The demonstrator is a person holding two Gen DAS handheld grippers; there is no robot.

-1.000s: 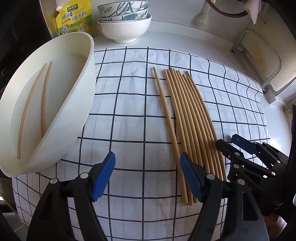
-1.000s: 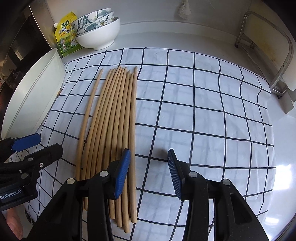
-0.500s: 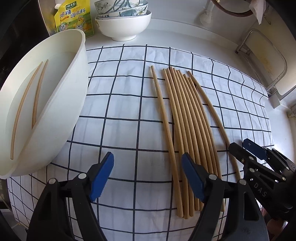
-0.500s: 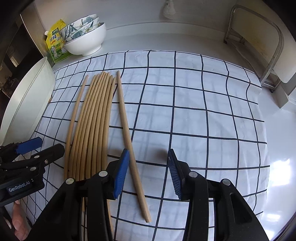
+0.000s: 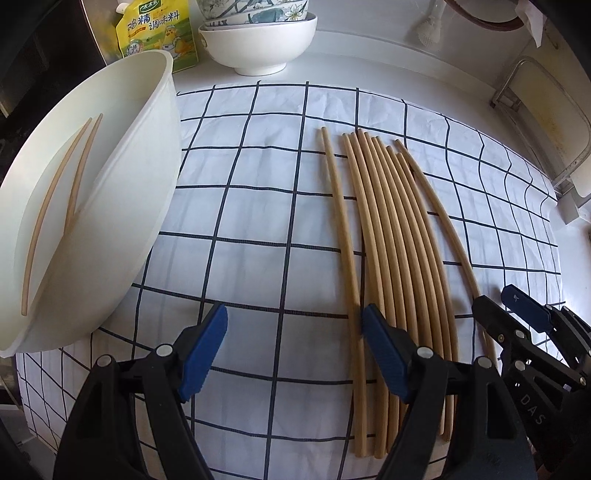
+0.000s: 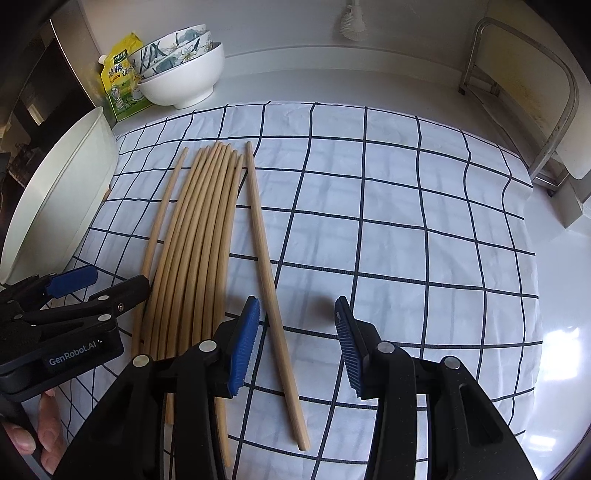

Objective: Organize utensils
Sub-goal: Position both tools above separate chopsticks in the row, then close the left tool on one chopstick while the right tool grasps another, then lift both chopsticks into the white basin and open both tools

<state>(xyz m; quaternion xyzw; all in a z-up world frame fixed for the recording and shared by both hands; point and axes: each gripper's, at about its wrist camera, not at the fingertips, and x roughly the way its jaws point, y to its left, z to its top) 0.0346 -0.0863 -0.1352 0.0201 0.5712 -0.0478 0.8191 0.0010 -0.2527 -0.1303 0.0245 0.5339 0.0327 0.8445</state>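
Note:
Several wooden chopsticks (image 5: 399, 243) lie side by side on a checked cloth (image 5: 251, 221). One chopstick (image 6: 267, 266) lies apart at the right of the bundle (image 6: 199, 240), and its near part passes between my right gripper's open jaws. My right gripper (image 6: 297, 343) is open and empty. My left gripper (image 5: 293, 354) is open and empty, its right finger over the bundle's left side. A white tub (image 5: 110, 229) at the left holds two chopsticks (image 5: 62, 206). The right gripper also shows in the left wrist view (image 5: 517, 317).
A stack of bowls (image 5: 258, 40) and a yellow seasoning pouch (image 5: 159, 33) stand at the back. A metal rack (image 6: 528, 92) stands at the right. The cloth's right half (image 6: 406, 221) is bare. The left gripper shows at the left of the right wrist view (image 6: 85, 291).
The rightmost chopstick has been pushed away from the bundle to the right, and now lies between my right gripper's jaws. Both grippers stayed open.

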